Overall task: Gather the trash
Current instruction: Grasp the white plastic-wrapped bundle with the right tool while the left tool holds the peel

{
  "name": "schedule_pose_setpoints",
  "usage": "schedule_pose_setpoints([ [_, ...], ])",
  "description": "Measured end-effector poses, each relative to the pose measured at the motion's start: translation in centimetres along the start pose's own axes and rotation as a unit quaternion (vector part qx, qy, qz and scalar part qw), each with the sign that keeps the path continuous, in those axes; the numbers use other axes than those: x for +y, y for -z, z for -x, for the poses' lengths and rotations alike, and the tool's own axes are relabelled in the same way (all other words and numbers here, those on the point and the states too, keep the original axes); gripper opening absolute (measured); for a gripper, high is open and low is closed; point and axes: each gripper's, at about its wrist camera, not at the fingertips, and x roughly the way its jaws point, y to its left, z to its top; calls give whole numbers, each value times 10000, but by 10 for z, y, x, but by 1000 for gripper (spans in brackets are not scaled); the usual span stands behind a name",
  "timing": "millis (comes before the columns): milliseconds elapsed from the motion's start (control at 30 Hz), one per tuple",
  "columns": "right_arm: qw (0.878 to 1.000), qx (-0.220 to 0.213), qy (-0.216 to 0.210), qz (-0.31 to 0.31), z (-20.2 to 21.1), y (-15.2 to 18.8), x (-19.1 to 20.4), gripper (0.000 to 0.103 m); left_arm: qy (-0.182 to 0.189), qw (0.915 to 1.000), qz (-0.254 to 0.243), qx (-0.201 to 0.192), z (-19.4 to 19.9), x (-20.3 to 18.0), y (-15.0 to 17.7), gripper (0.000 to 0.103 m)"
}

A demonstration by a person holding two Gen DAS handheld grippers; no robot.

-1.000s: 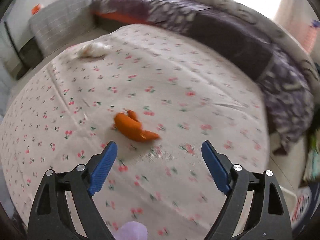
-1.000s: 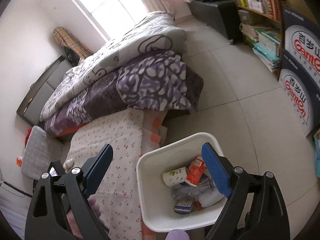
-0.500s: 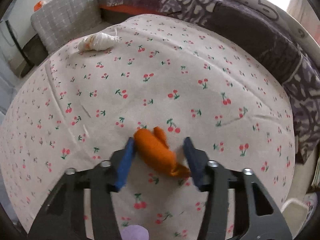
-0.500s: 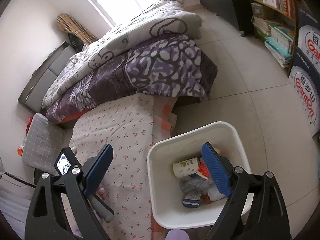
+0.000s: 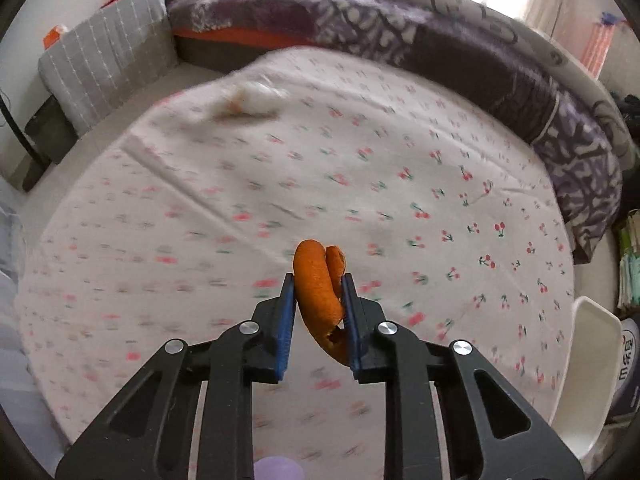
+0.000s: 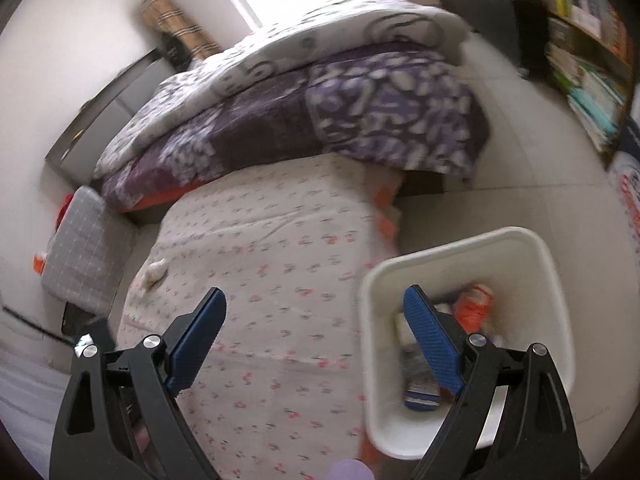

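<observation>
Looking along our left claw [image 5: 318, 292], we see its blue pads clamped on a curled orange peel [image 5: 320, 292], which pokes up past the fingertips, lifted above the cherry-print sheet [image 5: 400, 184]; a crumpled tissue [image 5: 252, 98] lies well apart near the pillow [image 5: 104, 56]. Through the right wrist view, our right claw [image 6: 316, 304] gapes wide and holds nothing, above the sheet's edge, with the white bin [image 6: 532, 256] of trash just beside the bed.

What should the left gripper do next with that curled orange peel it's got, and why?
Probably carry the curled orange peel across to the white plastic bin at the bed's edge: the left gripper has just closed on it, and the bin already holds other trash.
</observation>
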Motion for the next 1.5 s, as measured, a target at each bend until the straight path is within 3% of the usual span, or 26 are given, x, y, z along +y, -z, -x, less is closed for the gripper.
schedule_pose_setpoints([
  [167, 9877, 92, -171, 1553, -40, 17, 85, 88, 5, 9992, 20, -411, 49, 63, -4, 22],
  [367, 9398, 182, -633, 3355, -100, 31, 196, 88, 22, 9966, 433, -696, 77, 128, -13, 22],
  [500, 9061, 314, -957, 4109, -149, 34, 265, 86, 11, 9916, 817, -998, 101, 167, -14, 22],
  [567, 8914, 417, -1047, 4389, -179, 35, 295, 80, -12, 9893, 956, -1106, 110, 181, -16, 22],
  [733, 8694, 659, -1069, 4779, -245, 36, 337, 75, 27, 9837, 1232, -1309, 121, 205, -22, 22],
  [900, 8623, 912, -1026, 4874, -294, 34, 350, 69, 83, 9828, 1220, -1387, 124, 207, -27, 22],
  [1067, 8596, 951, -979, 4924, -319, 33, 352, 54, 153, 9850, 1238, -1189, 116, 212, -25, 22],
  [1233, 8737, 1037, -1125, 4618, -326, 25, 349, 34, 30, 9848, 1346, -1093, 108, 221, -23, 22],
  [1400, 8907, 950, -805, 4372, -326, 35, 350, 30, 38, 9843, 1445, -1012, 104, 227, -22, 22],
  [1500, 9051, 961, -886, 4046, -315, 41, 346, 29, 24, 9828, 1500, -1075, 107, 230, -22, 22],
])
